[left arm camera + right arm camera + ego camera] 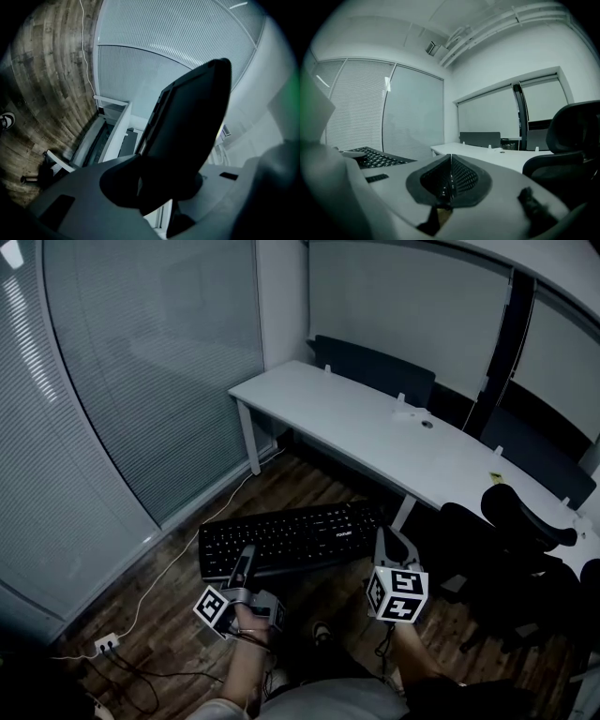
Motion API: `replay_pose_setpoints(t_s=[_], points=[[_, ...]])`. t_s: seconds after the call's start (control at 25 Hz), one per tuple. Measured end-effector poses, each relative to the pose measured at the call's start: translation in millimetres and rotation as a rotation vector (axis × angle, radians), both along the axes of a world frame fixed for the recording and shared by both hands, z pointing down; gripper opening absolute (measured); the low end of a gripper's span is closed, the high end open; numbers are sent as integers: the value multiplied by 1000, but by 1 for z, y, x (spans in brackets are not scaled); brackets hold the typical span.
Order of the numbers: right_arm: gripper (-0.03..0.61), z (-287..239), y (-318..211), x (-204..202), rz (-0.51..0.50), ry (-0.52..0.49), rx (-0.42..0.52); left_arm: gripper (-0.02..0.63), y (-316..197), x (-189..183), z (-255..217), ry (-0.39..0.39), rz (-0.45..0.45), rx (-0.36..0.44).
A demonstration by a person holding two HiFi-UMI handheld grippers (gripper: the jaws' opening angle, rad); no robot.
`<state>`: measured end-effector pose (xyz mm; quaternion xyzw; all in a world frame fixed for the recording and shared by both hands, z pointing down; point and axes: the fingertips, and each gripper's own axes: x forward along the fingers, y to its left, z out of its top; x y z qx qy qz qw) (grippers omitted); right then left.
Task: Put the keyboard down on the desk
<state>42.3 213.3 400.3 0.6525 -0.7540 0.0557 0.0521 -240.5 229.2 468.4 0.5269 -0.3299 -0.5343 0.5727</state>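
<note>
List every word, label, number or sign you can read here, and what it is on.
Keyboard: white brand print near its right end, too small to read.
Key legends: too small to read.
Marker cubes: square patterns only, no words.

A long white desk (pixel 375 427) stood on a dark wood-plank floor (pixel 178 587). Left of the desk rose a glass wall (pixel 150 362) covered by closed grey blinds. Behind the desk ran a dark divider panel (pixel 375 367), with a black post (pixel 495 343) beyond it. A black office chair (pixel 516 521) sat at the desk's near right side. A white cable (pixel 83 47) trailed over the floor left of the desk. The light was dim and cool.
</note>
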Motion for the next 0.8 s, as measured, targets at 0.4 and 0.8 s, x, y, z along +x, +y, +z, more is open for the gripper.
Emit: replay_pose_setpoints(t_s=[0.4,0.8], points=[[32,-1,-94,4,-25,-4,-3,127,-86,11,-8,-19,-7,23],[32,-3,-166,18,-28,-3,-8,127,-149,14,-5,-13,-39,2]])
